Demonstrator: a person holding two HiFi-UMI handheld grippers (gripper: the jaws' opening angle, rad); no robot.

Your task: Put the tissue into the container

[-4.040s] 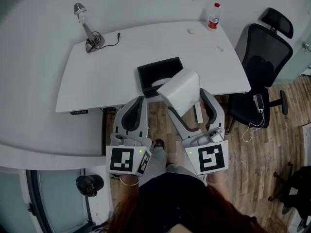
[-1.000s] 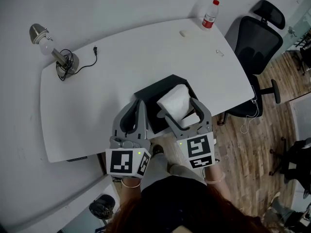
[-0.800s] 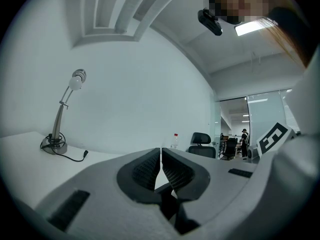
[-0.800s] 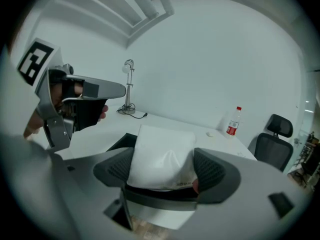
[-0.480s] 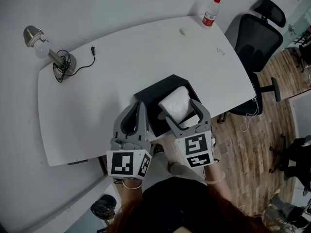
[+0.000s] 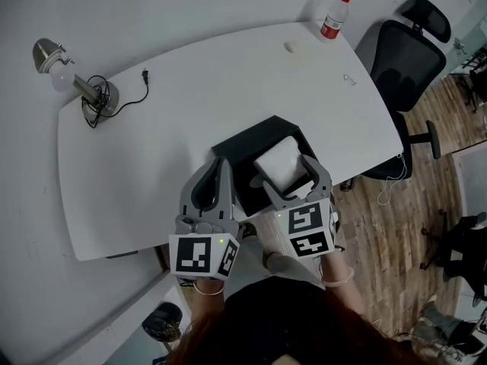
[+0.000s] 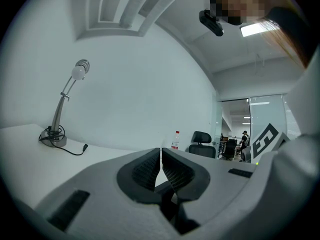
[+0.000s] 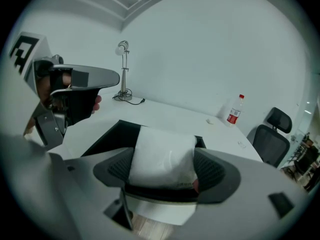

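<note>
A white pack of tissue (image 6: 280,163) (image 8: 162,156) is clamped between the jaws of my right gripper (image 6: 285,173) (image 8: 165,170), which is shut on it. The pack hangs over the open black container (image 6: 242,150) (image 8: 107,136) that sits at the near edge of the white table (image 6: 190,97). My left gripper (image 6: 215,182) (image 7: 161,171) is shut with nothing in it, its jaws pressed together, just left of the container's near corner.
A desk lamp (image 6: 72,78) with a cable stands at the table's far left. A water bottle (image 6: 332,18) and a small white object (image 6: 290,47) are at the far right. A black office chair (image 6: 407,59) stands on the wooden floor to the right.
My right gripper has carried the tissue pack forward from the table's near edge and lowered it over the container. The left gripper stays shut beside the container.
</note>
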